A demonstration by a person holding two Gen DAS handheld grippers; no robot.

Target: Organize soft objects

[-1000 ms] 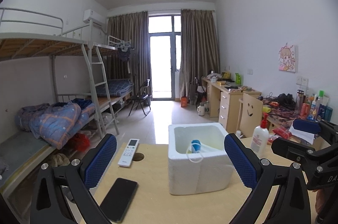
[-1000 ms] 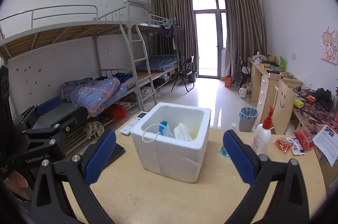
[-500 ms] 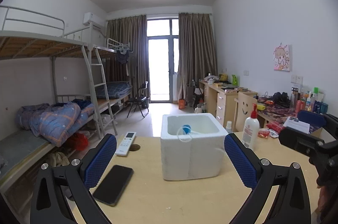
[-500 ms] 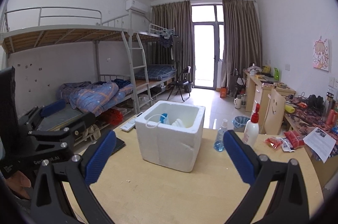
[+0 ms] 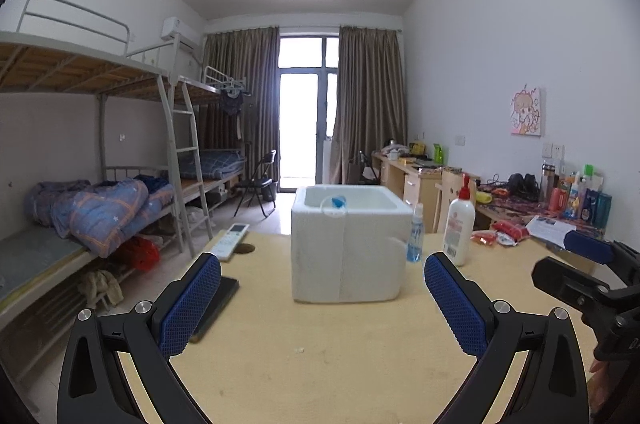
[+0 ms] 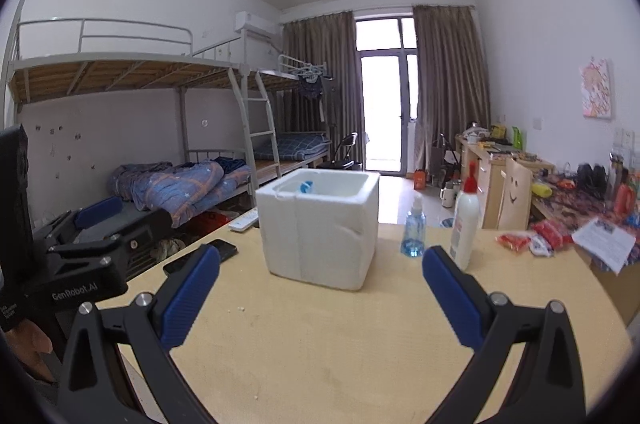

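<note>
Left gripper [image 5: 322, 298] stood wide open, blue pads [image 5: 188, 304] apart, holding and touching nothing. Right gripper [image 6: 320, 294] likewise spread wide, empty. Both hung above the wooden table [image 5: 320, 352]. White foam box [image 5: 350, 242] sat directly ahead of each gripper, between the finger lines; a blue-and-white soft item [image 5: 338, 201] showed just inside its rim. Ahead-right of the box: blue spray bottle [image 6: 414, 230], then white lotion bottle [image 6: 464, 224], label unreadable. Black phone [image 5: 214, 306] lay just beyond the left gripper's left finger. The left gripper's body, seen from the right wrist view, read "GenRobot.AI" [image 6: 74, 292].
</note>
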